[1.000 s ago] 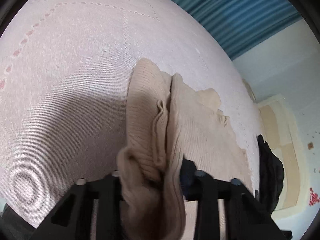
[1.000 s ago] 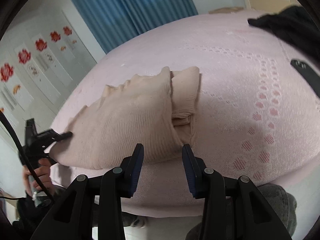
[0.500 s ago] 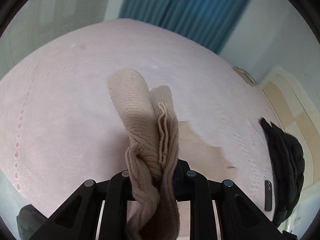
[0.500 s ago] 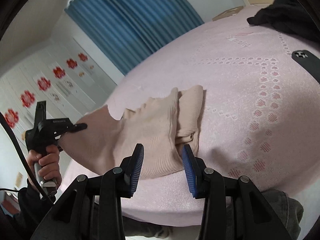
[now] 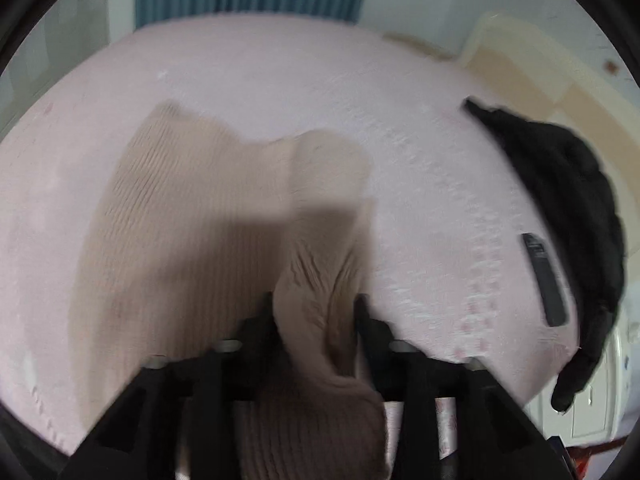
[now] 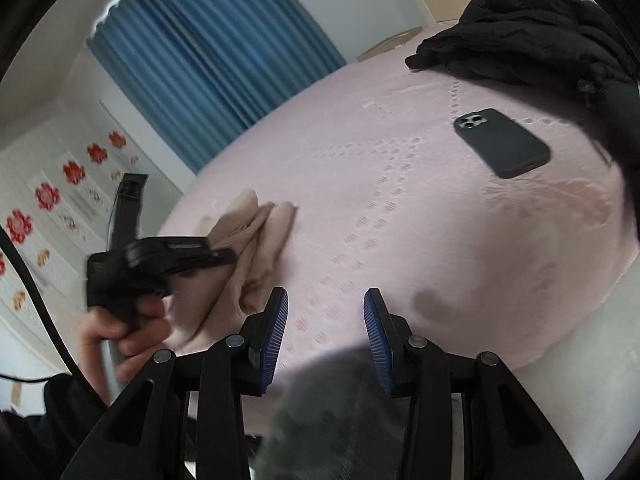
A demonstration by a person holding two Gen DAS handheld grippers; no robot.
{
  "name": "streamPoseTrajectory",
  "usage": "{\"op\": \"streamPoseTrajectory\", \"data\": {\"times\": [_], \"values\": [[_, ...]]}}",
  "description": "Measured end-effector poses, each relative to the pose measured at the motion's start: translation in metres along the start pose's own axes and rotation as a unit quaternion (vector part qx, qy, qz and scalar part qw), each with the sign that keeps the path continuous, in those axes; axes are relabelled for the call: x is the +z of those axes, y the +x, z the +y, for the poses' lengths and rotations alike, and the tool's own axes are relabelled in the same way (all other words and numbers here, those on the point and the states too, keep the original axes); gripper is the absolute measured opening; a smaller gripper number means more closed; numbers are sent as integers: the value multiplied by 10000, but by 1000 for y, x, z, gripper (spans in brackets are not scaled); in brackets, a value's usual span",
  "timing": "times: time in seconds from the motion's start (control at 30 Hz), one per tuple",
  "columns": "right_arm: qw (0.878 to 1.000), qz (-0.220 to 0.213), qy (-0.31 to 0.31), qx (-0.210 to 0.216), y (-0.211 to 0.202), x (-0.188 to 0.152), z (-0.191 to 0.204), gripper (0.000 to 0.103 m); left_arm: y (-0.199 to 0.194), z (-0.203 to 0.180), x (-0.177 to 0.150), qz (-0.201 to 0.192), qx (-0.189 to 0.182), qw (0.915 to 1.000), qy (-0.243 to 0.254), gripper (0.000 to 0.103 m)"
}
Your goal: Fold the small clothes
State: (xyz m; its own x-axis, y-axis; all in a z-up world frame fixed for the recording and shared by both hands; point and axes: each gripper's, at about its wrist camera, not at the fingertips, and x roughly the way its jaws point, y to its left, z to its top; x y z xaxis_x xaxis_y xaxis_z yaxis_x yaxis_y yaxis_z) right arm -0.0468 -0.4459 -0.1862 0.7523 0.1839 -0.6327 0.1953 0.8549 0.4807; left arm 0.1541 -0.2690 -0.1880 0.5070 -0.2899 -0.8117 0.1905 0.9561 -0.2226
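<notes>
Nearest to me in the left wrist view, my left hand-held gripper (image 5: 316,312) has just been opening: its jaws stand apart with a bunched fold of the beige knit garment (image 5: 192,220) lying loose between them, no longer pinched as far as I can tell through the blur. In the right wrist view my right hand-held gripper (image 6: 325,322) is parted and empty, hovering over the near edge of the bed (image 6: 400,208). The garment lies on the pink bedspread, left of centre, one side brought over onto the body.

I judge this as the release at the end of a fold. Next I need to draw the left hand-held gripper clear without dragging the knit back, then find a fresh edge for the following fold; the soft knit will likely cling to the pads.

Farther right lie a dark phone (image 6: 502,142) and, beyond it, a black garment (image 6: 520,28), well apart from the work.
</notes>
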Motion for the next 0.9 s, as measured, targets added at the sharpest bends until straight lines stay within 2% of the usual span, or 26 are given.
{"op": "streamPoseTrajectory", "data": {"times": [0.03, 0.07, 0.13, 0.23, 0.3, 0.33, 0.43, 0.47, 0.53, 0.63, 0.67, 0.7, 0.73, 0.8, 0.87, 0.9], "values": [[10000, 2, -70, -22, -4, 0, 1, 40, -4, 3, 1, 23, -335, 9994, 2, 64], [9999, 21, -157, -14, -8, -1, 2, 40, -9, 8, 3, 84, -545, 9985, -64, 64], [9994, 72, -342, 37, -4, 1, 15, 40, -21, 25, 8, 102, -692, 9974, -189, 63], [9980, 106, -574, 225, 14, 7, 42, 40, -48, 61, 15, -148, -867, 9947, -529, 63], [9970, 147, -595, 479, 23, 13, 50, 40, -52, 80, 21, -287, -810, 9942, -653, 63], [9960, 201, -606, 621, 31, 17, 60, 41, -63, 97, 19, -337, -664, 9949, -686, 63], [9933, 304, -560, 969, 54, 28, 89, 46, -83, 145, 17, -530, 190, 9956, -752, 63], [9923, 323, -519, 1078, 61, 32, 97, 47, -85, 155, 15, -565, 273, 9950, -772, 63], [9900, 380, -417, 1290, 80, 39, 113, 49, -85, 177, 11, -525, 280, 9943, -884, 63], [9941, 460, -352, 921, 116, 46, 131, 48, -80, 198, 1, -390, 35, 9940, -1020, 63], [9962, 548, -339, 590, 131, 48, 136, 47, -78, 201, -4, -381, 6, 9941, -1019, 63], [9967, 623, -333, 391, 142, 48, 138, 32, -79, 204, -10, -387, -18, 9941, -1011, 63], [9961, 764, -376, 246, 154, 48, 141, 13, -80, 206, -14, -399, -58, 9942, -998, 63], [9942, 799, -689, 227, 159, 46, 147, 12, -78, 208, -17, -431, -163, 9942, -972, 63], [9917, 282, -1166, 470, 133, 42, 151, 10, -75, 211, -19, -456, -225, 9939, -974, 63], [9906, 73, -1138, 754, 117, 39, 145, 10, -74, 213, -20, -469, -271, 9936, -990, 63]]}}
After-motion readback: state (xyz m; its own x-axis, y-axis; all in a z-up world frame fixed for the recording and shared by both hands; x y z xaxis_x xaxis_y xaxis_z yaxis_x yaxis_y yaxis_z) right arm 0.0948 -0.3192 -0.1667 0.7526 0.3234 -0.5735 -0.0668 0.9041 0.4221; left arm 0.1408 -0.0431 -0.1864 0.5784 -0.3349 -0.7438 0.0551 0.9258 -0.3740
